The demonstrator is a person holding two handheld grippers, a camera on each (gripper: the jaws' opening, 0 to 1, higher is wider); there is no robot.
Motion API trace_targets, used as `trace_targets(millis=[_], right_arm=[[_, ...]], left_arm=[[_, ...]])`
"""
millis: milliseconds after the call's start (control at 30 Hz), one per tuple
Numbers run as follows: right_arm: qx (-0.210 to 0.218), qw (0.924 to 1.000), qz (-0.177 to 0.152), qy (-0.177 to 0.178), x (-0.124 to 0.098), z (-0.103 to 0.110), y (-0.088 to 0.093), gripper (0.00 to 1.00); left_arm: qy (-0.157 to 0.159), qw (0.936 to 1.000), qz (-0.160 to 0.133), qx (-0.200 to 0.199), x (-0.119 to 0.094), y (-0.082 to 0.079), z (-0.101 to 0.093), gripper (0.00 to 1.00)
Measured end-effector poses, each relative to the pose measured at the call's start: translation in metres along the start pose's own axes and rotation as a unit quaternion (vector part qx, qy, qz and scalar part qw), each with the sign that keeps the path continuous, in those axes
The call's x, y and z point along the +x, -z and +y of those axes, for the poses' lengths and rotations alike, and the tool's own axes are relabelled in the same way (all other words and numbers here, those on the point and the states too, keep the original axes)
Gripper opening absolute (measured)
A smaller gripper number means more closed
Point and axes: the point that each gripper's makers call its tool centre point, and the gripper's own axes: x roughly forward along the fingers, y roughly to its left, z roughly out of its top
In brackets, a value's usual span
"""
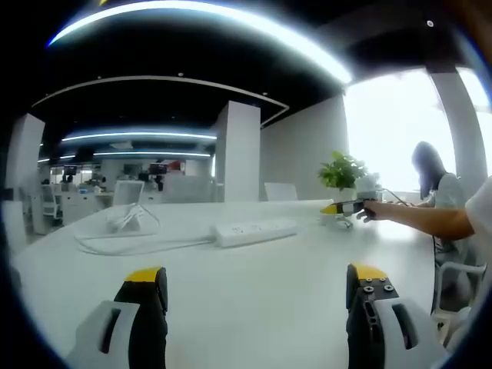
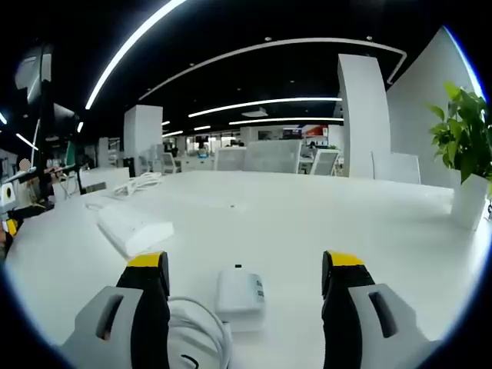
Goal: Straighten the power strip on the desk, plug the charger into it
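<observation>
Left gripper (image 1: 254,288): jaws spread wide, holding nothing, hovering low over the white desk (image 1: 254,307). The power strip (image 1: 255,231) lies ahead of it, well apart, set at a slant across the desk, with its cable (image 1: 131,244) running off toward the left of the left gripper view.

Right gripper (image 2: 244,273): jaws wide apart, nothing held. The white charger (image 2: 240,293) lies flat on the desk between the jaws, just ahead of the tips and not touched by either. Its coiled white cable (image 2: 201,330) sits beside the left jaw. The power strip (image 2: 133,227) is near, ahead and to the left in the right gripper view.

Assessment: neither step appears begun. The strip should be squared first; I judge it best to close the left jaws across the strip's narrow width near one end and pivot it gently, keeping it flat, minding the drag of its cable. The charger should then be gripped by its flat sides, clear of the coil. Its prongs cannot be made out.

Containers: one white pot (image 2: 469,201) stands at the desk's far right, holding a green leafy plant (image 2: 463,131).
</observation>
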Motion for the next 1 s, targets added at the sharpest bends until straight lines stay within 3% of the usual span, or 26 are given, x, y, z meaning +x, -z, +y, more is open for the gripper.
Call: trace_targets(millis=[1000], right_arm=[[0.019,0.9986,0.049,-0.002,0.003,-0.001,0.022,0.7]], left_arm=[[0.0,1.0,0.003,-0.005,-0.001,0.004,0.001,0.99]])
